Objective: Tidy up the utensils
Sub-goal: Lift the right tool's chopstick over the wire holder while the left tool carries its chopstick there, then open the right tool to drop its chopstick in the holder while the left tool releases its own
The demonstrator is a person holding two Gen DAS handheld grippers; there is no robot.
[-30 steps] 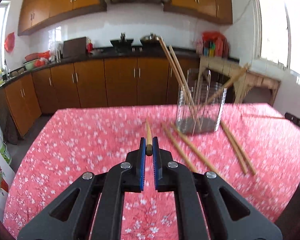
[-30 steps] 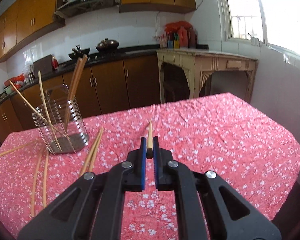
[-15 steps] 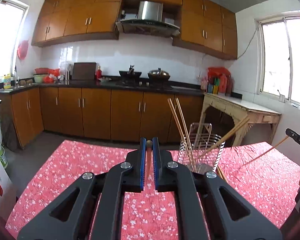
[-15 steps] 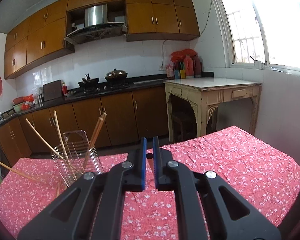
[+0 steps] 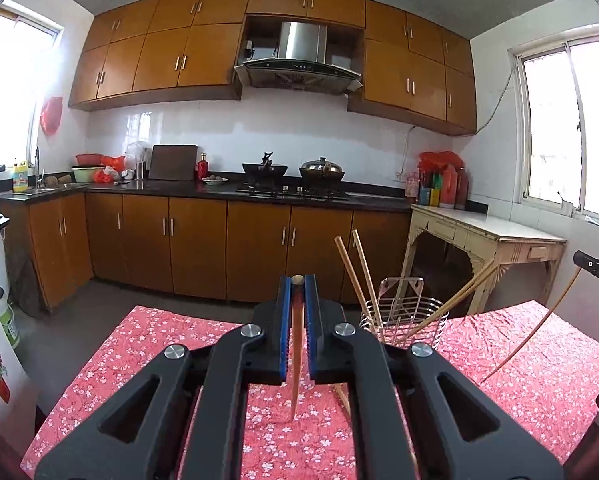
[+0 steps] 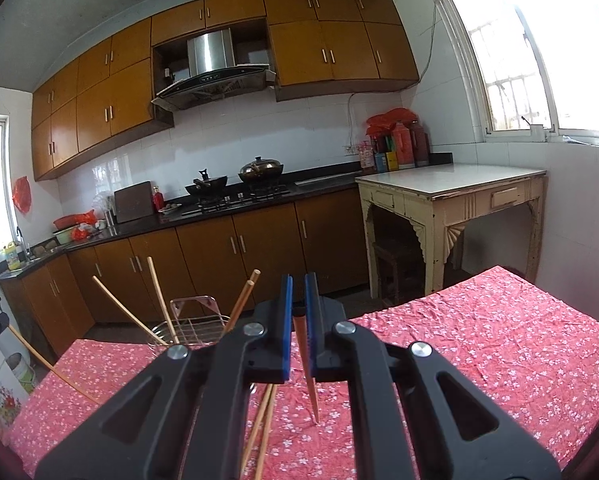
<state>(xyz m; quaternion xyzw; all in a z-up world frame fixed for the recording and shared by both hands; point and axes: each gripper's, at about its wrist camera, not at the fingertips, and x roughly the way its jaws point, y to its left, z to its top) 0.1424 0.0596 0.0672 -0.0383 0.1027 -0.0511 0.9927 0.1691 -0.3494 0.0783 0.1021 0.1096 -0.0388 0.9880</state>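
Both hand-held grippers risen off tablecloth (image 5: 147, 344), left (image 5: 298, 280) and right (image 6: 298, 280) each clamping 1 chopstick, holder (image 5: 403, 316) near

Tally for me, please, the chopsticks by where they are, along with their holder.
Chopsticks standing in the wire holder: 4
Chopsticks held, one in the left gripper, one in the right gripper: 2
Chopsticks lying on the table, in view: 2
Wire holder: 1
Total: 9; the grippers may hide more.
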